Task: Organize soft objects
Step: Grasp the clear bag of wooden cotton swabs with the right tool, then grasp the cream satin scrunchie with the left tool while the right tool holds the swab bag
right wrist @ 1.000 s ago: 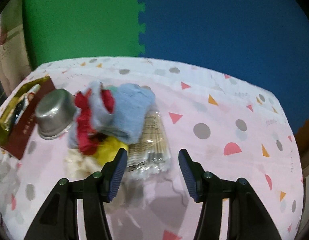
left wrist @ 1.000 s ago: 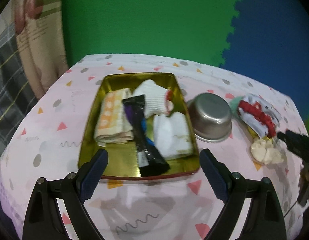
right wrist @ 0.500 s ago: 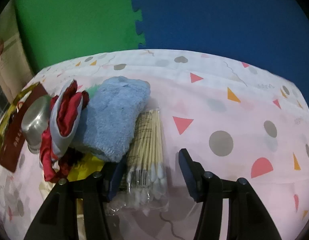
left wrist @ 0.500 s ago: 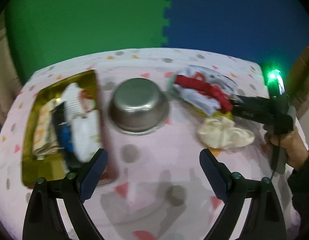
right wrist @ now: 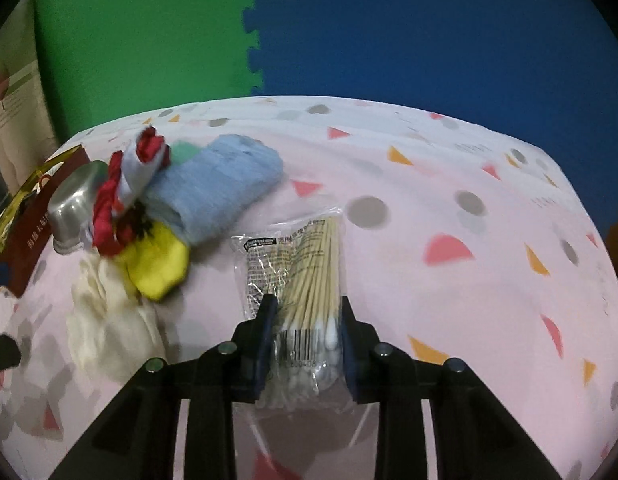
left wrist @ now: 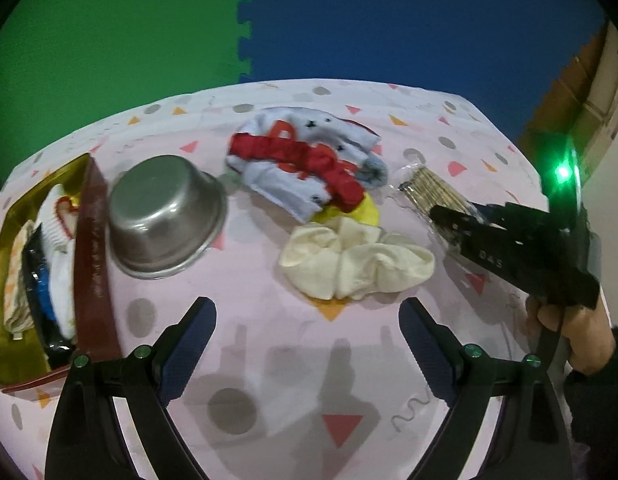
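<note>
My right gripper (right wrist: 305, 320) is shut on a clear bag of cotton swabs (right wrist: 305, 272) lying on the pink tablecloth; it also shows in the left wrist view (left wrist: 449, 216). Left of the bag lies a pile of soft things: a blue towel (right wrist: 221, 184), a yellow cloth (right wrist: 157, 260), a cream cloth (left wrist: 357, 260), and a light sock with red trim (left wrist: 305, 160). My left gripper (left wrist: 309, 340) is open and empty, just short of the cream cloth. A gold tray (left wrist: 13, 368) at the left holds folded cloths and a dark packet.
An upturned steel bowl (left wrist: 165, 216) stands between the tray and the pile. The tray's dark red side (left wrist: 93, 264) faces the bowl. Green and blue foam mats form the back wall. The table's right edge lies beyond the right gripper.
My left gripper swung right from over the tray to face the cream cloth. My right gripper moved forward and closed on the cotton swab bag.
</note>
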`<act>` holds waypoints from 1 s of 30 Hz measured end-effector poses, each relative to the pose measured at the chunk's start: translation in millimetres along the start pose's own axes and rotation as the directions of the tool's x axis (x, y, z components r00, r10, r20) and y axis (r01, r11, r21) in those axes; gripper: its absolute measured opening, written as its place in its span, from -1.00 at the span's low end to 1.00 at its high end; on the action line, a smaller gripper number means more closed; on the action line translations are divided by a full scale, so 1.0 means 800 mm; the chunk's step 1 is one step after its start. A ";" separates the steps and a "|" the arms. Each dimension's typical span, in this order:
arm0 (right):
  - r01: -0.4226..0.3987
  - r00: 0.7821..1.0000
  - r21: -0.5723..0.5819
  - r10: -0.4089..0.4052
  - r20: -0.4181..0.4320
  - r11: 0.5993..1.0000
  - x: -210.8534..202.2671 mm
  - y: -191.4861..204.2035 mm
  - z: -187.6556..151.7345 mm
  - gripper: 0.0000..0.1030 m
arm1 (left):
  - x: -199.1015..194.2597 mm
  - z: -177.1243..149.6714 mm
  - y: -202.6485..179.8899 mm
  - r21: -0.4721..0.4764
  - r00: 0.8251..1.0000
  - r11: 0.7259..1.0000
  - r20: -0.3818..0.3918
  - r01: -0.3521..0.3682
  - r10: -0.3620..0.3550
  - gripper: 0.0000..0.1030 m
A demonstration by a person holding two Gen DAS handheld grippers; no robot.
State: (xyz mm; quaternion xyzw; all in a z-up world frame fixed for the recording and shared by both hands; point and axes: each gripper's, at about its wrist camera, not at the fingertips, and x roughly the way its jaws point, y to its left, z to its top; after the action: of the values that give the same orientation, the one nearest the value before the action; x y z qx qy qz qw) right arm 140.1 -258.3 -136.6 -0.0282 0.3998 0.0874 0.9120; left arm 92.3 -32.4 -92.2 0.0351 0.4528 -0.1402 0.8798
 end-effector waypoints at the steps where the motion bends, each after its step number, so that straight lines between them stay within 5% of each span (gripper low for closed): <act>1: 0.003 1.000 0.011 -0.003 0.001 1.000 -0.004 -0.006 -0.006 -0.44 | 0.003 0.001 -0.004 0.004 1.000 1.000 -0.004 -0.003 0.003 0.77; 16: -0.031 1.000 0.069 0.030 0.008 0.997 -0.008 -0.026 -0.016 -0.39 | 0.067 0.028 -0.044 0.013 0.998 1.000 -0.058 0.014 -0.013 0.72; 20: -0.035 0.999 0.073 0.035 0.008 0.997 -0.008 -0.027 -0.016 -0.39 | 0.080 0.024 -0.033 -0.026 0.994 0.999 -0.104 0.028 -0.031 -0.01; 24: -0.037 0.999 0.074 0.037 0.008 0.997 -0.008 -0.027 -0.016 -0.39 | 0.076 0.018 -0.023 -0.047 0.994 0.998 -0.101 0.045 -0.049 -0.55; 30: -0.037 0.999 0.074 0.036 0.008 0.997 -0.008 -0.027 -0.017 -0.39 | 0.057 0.010 -0.018 -0.038 0.993 0.996 -0.089 0.078 -0.081 -0.79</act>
State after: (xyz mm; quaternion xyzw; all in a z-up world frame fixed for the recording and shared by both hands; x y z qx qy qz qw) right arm 130.1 -282.3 -141.0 0.0130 0.4001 0.0892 0.9120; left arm 120.1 -57.5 -123.4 0.0081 0.4955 -0.1655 0.8527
